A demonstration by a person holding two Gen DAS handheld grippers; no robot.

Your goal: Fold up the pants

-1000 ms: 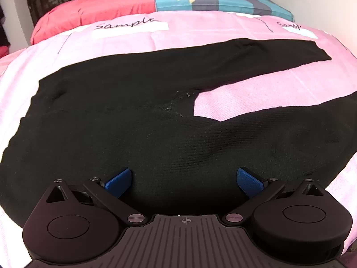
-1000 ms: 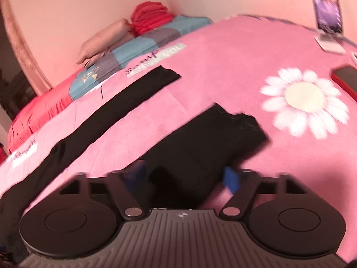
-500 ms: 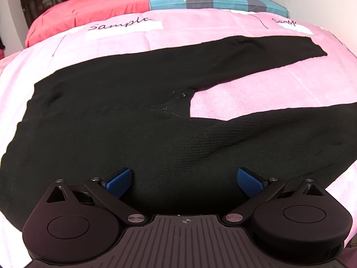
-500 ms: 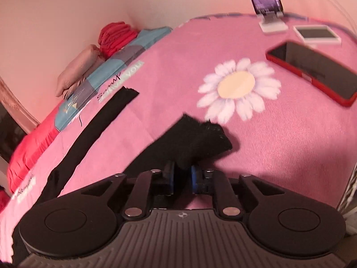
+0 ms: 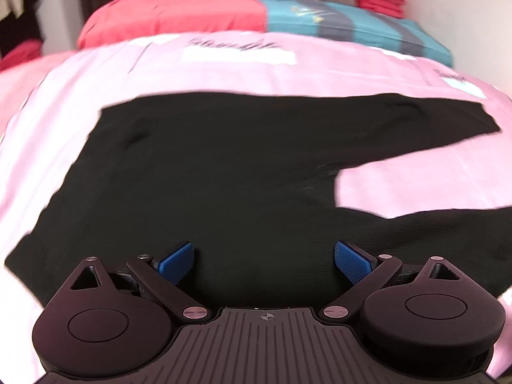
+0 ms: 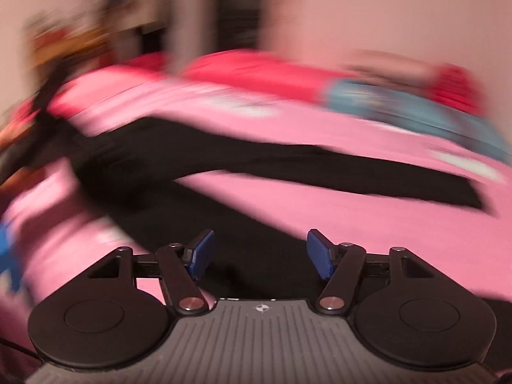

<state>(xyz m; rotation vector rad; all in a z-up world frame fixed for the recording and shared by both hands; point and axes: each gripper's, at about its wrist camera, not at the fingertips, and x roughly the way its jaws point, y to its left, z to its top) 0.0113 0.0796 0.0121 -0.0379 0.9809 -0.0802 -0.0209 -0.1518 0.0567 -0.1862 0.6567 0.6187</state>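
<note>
Pants [image 5: 224, 166], black, lie spread flat on the pink bedspread [image 5: 80, 89], waistband at the left, two legs running off to the right with a wedge of pink between them. The left gripper [image 5: 264, 260] hangs over the near hip area, its blue pads wide apart and gripping nothing. The right gripper [image 6: 259, 252], in a badly blurred view, hovers above the near leg; its jaws are opening, with no cloth pinched between them.

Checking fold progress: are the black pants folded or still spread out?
Spread. The black pants lie flat on the pink bedspread, both legs apart in a V, neither laid over the other.
</note>
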